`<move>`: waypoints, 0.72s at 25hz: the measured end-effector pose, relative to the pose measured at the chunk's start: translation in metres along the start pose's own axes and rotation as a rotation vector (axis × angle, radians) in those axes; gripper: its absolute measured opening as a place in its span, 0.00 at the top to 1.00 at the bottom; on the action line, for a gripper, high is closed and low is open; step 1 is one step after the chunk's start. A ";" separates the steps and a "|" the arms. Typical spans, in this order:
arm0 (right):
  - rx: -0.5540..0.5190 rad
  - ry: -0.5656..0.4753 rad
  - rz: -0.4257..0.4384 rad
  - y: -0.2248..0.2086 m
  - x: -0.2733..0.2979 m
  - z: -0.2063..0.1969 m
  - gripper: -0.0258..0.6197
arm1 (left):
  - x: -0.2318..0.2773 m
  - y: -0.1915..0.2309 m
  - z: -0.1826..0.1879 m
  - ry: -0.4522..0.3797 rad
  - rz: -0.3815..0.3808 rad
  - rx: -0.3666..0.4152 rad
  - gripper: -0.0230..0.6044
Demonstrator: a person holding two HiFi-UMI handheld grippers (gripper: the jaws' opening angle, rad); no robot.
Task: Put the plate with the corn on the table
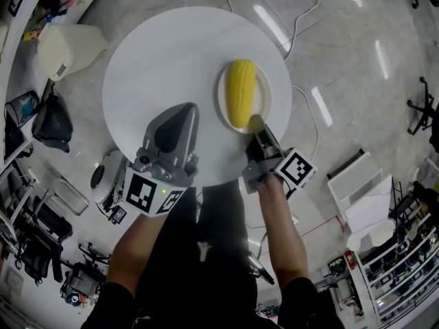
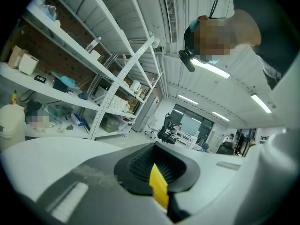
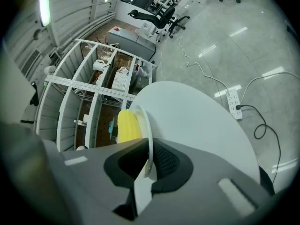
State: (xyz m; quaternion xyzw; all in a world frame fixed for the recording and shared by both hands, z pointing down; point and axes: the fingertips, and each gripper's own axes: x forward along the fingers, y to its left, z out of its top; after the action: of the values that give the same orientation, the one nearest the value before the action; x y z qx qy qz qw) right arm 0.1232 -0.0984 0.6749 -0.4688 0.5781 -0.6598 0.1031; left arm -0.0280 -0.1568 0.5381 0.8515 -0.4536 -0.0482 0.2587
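Note:
A yellow corn cob [image 1: 241, 91] lies on a white plate [image 1: 266, 96] over the right half of the round white table [image 1: 164, 53]. My right gripper [image 1: 255, 123] is shut on the plate's near rim. In the right gripper view the rim [image 3: 149, 135] runs edge-on between the dark pads, with the corn [image 3: 127, 124] to its left and the table [image 3: 201, 121] beyond. Whether the plate rests on the table I cannot tell. My left gripper [image 1: 184, 112] hovers over the table's near edge, shut and empty; its own view points up at shelves, with the jaws [image 2: 157, 175] together.
A white bin [image 1: 68, 46] and a dark bag [image 1: 53, 122] stand on the floor left of the table. Cables [image 1: 302, 19] and a power strip [image 3: 233, 102] lie on the floor behind it. A white cart [image 1: 363, 197] is at the right. Metal shelves [image 2: 93, 78] line the wall.

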 end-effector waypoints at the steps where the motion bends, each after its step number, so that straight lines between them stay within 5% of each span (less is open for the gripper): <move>1: -0.011 -0.001 -0.005 0.001 0.000 0.000 0.91 | 0.000 0.000 0.000 0.000 -0.001 0.000 0.96; 18: -0.172 -0.029 -0.182 0.000 -0.007 0.002 0.90 | -0.006 -0.001 -0.002 0.000 -0.009 -0.006 0.96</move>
State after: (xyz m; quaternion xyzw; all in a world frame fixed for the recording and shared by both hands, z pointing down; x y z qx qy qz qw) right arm 0.1283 -0.0947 0.6716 -0.5359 0.5860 -0.6077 0.0108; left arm -0.0303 -0.1506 0.5384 0.8528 -0.4494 -0.0507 0.2611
